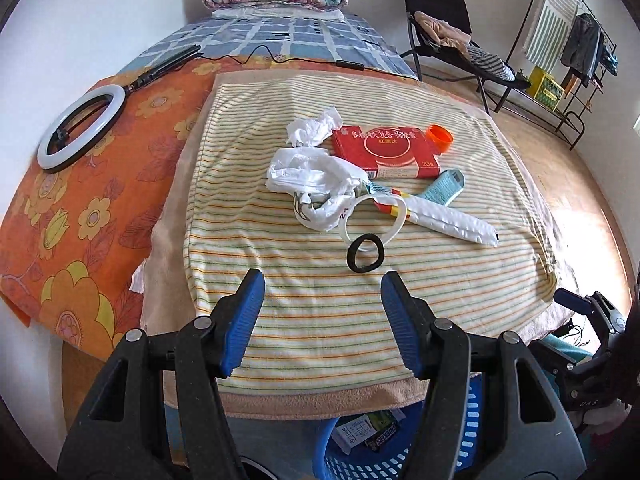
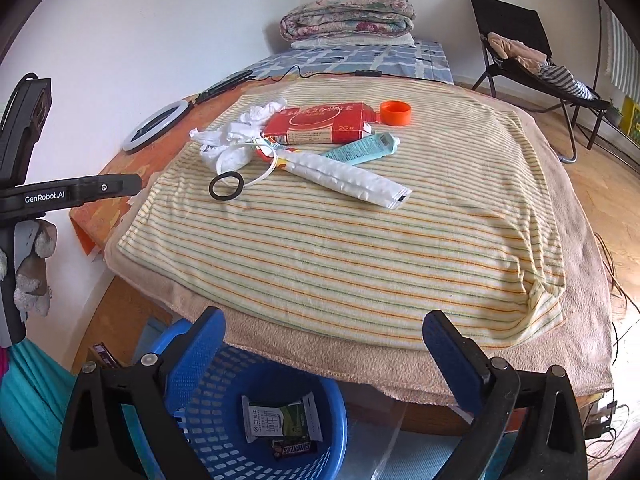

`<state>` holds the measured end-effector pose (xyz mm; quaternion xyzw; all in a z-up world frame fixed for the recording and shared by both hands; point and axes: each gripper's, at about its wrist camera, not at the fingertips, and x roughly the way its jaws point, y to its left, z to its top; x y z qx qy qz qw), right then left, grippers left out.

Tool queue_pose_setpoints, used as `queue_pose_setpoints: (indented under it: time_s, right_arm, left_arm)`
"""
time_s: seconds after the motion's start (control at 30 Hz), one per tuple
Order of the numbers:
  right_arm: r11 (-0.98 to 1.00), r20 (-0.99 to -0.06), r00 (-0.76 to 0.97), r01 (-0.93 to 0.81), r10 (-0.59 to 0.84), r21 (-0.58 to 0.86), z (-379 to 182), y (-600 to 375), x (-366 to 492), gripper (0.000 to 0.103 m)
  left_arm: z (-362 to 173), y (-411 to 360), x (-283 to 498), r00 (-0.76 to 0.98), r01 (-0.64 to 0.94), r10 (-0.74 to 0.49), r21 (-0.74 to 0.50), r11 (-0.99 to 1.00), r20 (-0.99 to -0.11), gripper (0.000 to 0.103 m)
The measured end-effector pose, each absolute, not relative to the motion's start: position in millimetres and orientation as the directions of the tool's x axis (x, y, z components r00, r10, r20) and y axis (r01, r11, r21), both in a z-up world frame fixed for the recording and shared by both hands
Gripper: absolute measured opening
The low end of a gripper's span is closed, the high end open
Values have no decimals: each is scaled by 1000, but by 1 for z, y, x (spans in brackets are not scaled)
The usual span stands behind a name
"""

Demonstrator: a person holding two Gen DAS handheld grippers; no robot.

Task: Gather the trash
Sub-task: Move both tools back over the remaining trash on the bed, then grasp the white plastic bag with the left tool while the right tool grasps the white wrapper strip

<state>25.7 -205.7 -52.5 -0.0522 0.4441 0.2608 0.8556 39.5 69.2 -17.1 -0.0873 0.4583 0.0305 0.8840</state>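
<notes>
Snickers wrapper [image 2: 295, 449] in right-wrist view only

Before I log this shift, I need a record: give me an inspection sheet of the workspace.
Surface: striped towel spread over the bed.
Job's things: crumpled tissues, red box, orange cap, white pouch, blue tube, black ring; blue basket holds wrappers.
Clutter: ring light.
Grippers: left gripper and right gripper open, empty.
Cables: black cord.
Surroundings: folded quilt, chair.
</notes>
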Motion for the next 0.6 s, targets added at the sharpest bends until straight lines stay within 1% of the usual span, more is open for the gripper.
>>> queue_pose_setpoints:
  time_s: [0.17,0.33,0.47,0.53,0.6]
  right_arm:
    - [847,-785,468,-515,406,131,-46,-197,50,100]
    - [829,-795,439,-542,419,138,-46,-187,82,100]
    - [819,-799,413,-551,436,163,-52,-181,106,100]
    - [818,-806,397,-548,438,175,-56,-178,116,96]
    - [807,-811,377,-561,447,184,-58,-173,125,94]
  left_arm:
    - [-24,87,69,565,-179,-41,-171,969,-824,62]
    - [-37,105,97,540,-234,-87,-249,940,-837,62]
    - [-46,110,114,527,-253,-95,-262,931,-845,62]
    - [-51,111,121,520,-257,-105,-273,927,-848,62]
    - [-57,112,127,507,-264,-115,-281,922,-854,58]
